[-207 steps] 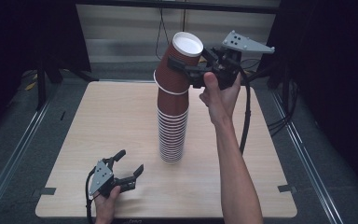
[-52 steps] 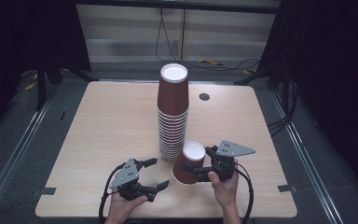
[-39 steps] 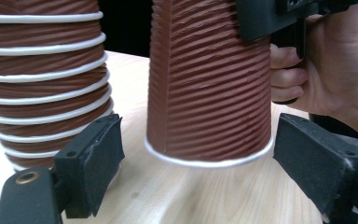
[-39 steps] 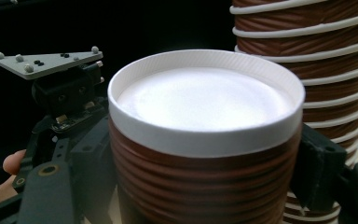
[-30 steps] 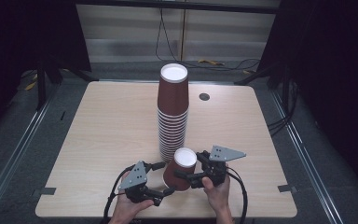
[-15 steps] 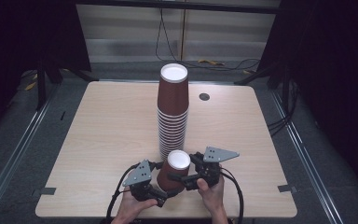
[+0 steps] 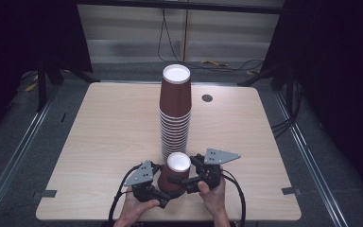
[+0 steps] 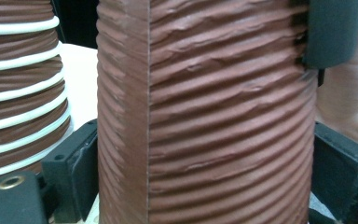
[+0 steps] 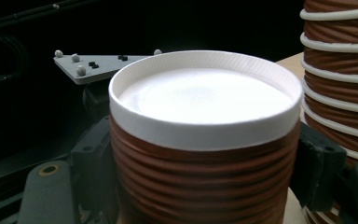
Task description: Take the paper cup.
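Observation:
A brown ribbed paper cup (image 7: 174,176) stands upside down, white base up, near the table's front edge. My right gripper (image 7: 183,182) is shut on it from the right, and my left gripper (image 7: 162,194) grips it lower down from the left. In the left gripper view the cup wall (image 8: 205,116) spans the gap between both pads (image 8: 74,172). In the right gripper view the cup (image 9: 205,140) sits between my fingers (image 9: 314,172). Just behind it rises a tall stack of the same cups (image 7: 175,113), which also appears as the stack (image 8: 23,93) and the stack (image 9: 340,84).
The wooden table (image 7: 99,132) has a small black round fitting (image 7: 207,98) at its back right. The left gripper's grey plate (image 9: 98,63) shows behind the cup. Cables lie on the floor beyond the table.
The right gripper carried the cup from the top of the stack down to the front of the table. The left gripper slid right until its jaws took the cup.

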`<state>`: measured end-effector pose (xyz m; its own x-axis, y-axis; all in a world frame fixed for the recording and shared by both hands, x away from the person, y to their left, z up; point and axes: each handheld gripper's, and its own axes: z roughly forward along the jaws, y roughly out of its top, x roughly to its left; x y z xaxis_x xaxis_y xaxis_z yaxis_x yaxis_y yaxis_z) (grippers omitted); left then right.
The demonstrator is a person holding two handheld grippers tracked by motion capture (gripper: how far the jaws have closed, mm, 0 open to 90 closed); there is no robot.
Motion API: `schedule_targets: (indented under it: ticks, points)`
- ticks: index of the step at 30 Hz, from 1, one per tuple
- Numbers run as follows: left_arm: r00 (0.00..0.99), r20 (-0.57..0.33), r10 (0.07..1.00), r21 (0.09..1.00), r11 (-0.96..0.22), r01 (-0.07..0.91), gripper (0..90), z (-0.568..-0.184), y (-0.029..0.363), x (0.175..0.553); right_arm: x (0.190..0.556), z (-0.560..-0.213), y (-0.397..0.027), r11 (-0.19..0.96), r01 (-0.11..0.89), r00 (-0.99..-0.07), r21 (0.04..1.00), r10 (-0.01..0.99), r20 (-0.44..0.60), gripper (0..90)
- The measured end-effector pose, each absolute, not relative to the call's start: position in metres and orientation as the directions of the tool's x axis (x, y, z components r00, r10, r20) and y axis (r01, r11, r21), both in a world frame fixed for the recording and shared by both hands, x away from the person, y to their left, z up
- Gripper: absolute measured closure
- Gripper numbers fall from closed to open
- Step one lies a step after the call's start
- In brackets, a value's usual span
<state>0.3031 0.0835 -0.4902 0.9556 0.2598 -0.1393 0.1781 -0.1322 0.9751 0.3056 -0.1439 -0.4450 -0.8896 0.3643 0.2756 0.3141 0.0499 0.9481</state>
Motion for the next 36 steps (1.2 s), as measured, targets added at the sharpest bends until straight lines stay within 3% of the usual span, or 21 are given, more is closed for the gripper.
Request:
schedule_targets:
  ticks: [12, 18, 36]
  points:
    - [0.958, -0.125, 0.260, 0.973, -0.159, 0.170, 13.2, -0.488, 0.088, 0.303, 0.305, -0.446, -0.141, 0.051, 0.310, -0.892, 0.949, 0.362, 0.272, 20.4]
    - [0.957, -0.119, 0.264, 0.969, -0.178, 0.170, 13.5, -0.486, 0.091, 0.304, 0.306, -0.445, -0.141, 0.044, 0.313, -0.881, 0.949, 0.387, 0.273, 13.7]
    - [0.945, -0.129, 0.299, 0.967, -0.174, 0.187, 13.8, -0.482, 0.106, 0.310, 0.304, -0.441, -0.147, 0.062, 0.313, -0.884, 0.948, 0.383, 0.267, 13.2]
